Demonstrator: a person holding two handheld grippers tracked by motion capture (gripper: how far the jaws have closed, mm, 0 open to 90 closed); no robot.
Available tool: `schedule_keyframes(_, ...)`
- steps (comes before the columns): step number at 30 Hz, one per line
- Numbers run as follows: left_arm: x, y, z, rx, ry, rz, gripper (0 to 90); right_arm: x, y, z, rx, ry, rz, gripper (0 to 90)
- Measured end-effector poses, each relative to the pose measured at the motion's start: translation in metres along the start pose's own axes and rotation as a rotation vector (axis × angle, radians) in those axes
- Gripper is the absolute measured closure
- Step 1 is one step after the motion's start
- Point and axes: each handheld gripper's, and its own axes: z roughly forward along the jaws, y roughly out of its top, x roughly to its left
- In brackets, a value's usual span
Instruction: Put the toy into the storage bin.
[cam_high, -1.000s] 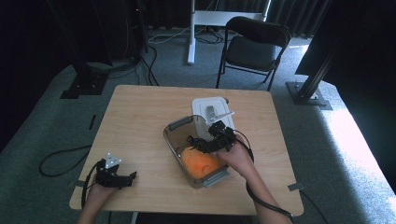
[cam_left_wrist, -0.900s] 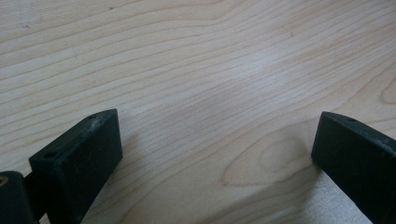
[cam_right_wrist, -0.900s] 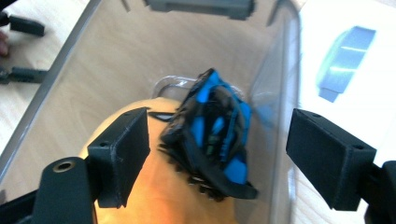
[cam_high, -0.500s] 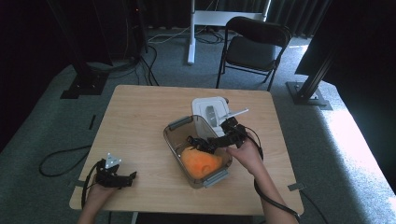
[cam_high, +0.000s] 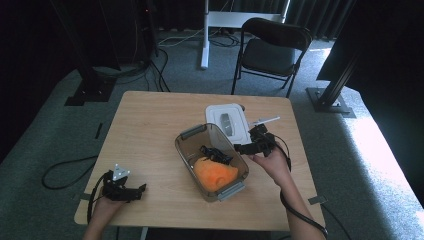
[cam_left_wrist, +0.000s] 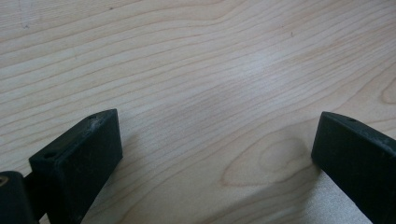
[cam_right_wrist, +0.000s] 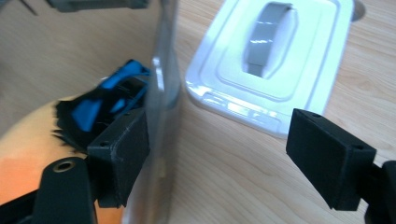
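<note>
The bin (cam_high: 212, 161) is a clear, smoky plastic tub with grey latches at both ends, sitting mid-table (cam_high: 150, 125); inside lie an orange lump (cam_high: 215, 172) and a black-and-blue tangle (cam_right_wrist: 105, 105); a white lid (cam_high: 228, 121) lies just behind it; the right claw (cam_high: 242, 147) gapes, released, astride the bin's wall; the left claw (cam_high: 137, 189) rests released near the table's front edge.

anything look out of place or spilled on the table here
Nothing is spilled or damaged. The clear bin sits askew to the table edges, its white lid lying off beside it. An orange item and a black-and-blue one lie inside.
</note>
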Motion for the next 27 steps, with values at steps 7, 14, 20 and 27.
schedule_keyframes(7, 0.000, 0.000, 0.000, 0.000, 0.000, 0.000, 2.2, -0.017, -0.006, 0.007, 0.012, -0.018, 0.036, 20.5)
schedule_keyframes(14, 0.000, 0.000, 0.000, 0.000, 0.000, 0.000, 2.2, -0.024, -0.009, 0.020, 0.026, -0.023, 0.054, 17.8)
schedule_keyframes(20, 0.000, 0.000, 0.000, 0.000, 0.000, 0.000, 2.2, -0.030, -0.011, 0.032, 0.022, -0.024, 0.069, 17.8)
schedule_keyframes(27, 0.000, 0.000, 0.000, 0.000, 0.000, 0.000, 2.2, -0.033, -0.012, 0.044, 0.015, -0.024, 0.071, 17.8)
